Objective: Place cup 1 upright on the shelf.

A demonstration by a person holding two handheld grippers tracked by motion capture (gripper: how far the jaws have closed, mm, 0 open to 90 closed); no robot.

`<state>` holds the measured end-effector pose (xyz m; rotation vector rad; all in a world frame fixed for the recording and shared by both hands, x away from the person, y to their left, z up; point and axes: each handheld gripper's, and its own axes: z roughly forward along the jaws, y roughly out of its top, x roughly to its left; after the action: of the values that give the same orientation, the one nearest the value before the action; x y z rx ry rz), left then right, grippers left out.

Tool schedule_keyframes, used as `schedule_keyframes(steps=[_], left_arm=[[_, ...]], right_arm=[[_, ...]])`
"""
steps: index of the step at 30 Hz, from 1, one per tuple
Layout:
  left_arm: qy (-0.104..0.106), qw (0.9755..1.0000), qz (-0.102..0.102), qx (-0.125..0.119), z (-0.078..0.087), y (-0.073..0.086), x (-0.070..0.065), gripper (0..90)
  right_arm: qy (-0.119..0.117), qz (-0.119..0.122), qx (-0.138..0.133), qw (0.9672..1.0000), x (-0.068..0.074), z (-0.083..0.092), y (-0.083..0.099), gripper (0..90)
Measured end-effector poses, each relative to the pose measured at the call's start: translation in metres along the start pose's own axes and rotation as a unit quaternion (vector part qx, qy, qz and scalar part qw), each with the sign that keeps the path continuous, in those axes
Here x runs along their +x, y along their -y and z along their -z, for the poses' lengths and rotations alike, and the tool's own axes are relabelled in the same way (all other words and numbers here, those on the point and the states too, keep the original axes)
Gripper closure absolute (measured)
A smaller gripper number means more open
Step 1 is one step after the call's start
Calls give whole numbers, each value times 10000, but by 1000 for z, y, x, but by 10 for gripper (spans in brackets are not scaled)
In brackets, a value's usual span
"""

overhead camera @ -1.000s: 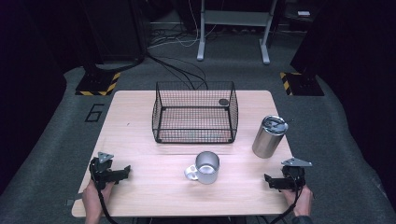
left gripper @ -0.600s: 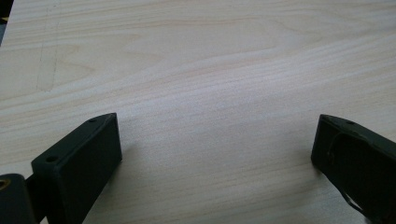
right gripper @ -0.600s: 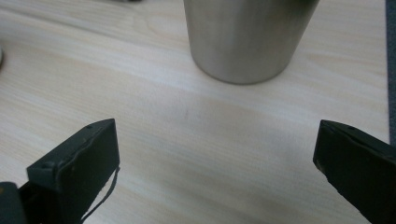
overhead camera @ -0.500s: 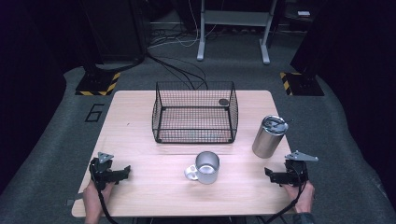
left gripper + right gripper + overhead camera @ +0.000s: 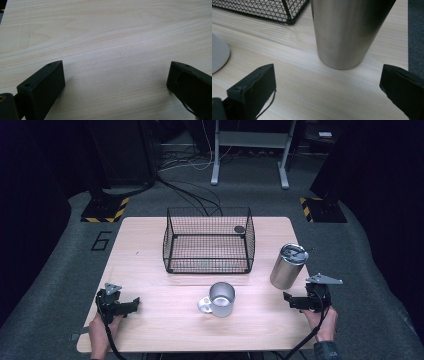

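A lidded steel tumbler (image 5: 288, 266) stands upright at the table's right, beside a black wire basket (image 5: 209, 240). A metal mug (image 5: 220, 299) rests in front of the basket with its handle toward the left. My right gripper (image 5: 289, 299) is open just in front of the tumbler, jaws aimed left. In the right gripper view the tumbler (image 5: 347, 30) rises close ahead between the spread jaws of the right gripper (image 5: 327, 68), untouched. My left gripper (image 5: 134, 303) is open near the front left edge. In the left gripper view the left gripper (image 5: 115, 66) frames bare wood.
The wooden table (image 5: 150, 245) carries the basket at its middle back; a small dark round thing (image 5: 239, 229) shows at the basket's back right corner. The basket's corner (image 5: 262, 8) and the mug's edge (image 5: 218, 56) lie left of the tumbler. Dark floor and cables surround the table.
The right gripper has shifted slightly forward, toward the tumbler. The left gripper has stayed in place.
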<state>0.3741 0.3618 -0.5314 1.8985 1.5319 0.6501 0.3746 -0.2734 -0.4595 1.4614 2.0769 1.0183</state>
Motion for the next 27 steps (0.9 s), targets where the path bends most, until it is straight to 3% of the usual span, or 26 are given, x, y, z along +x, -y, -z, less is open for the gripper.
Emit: schedule_keyframes(steps=[12, 27], left_arm=[[-3, 10000, 0, -2, 0, 0, 0, 16], [0, 10000, 1, 1, 0, 0, 0, 16]], right_arm=[[-17, -111, -417, 9991, -6, 5, -30, 0], [43, -97, -529, 9985, -7, -2, -63, 0]])
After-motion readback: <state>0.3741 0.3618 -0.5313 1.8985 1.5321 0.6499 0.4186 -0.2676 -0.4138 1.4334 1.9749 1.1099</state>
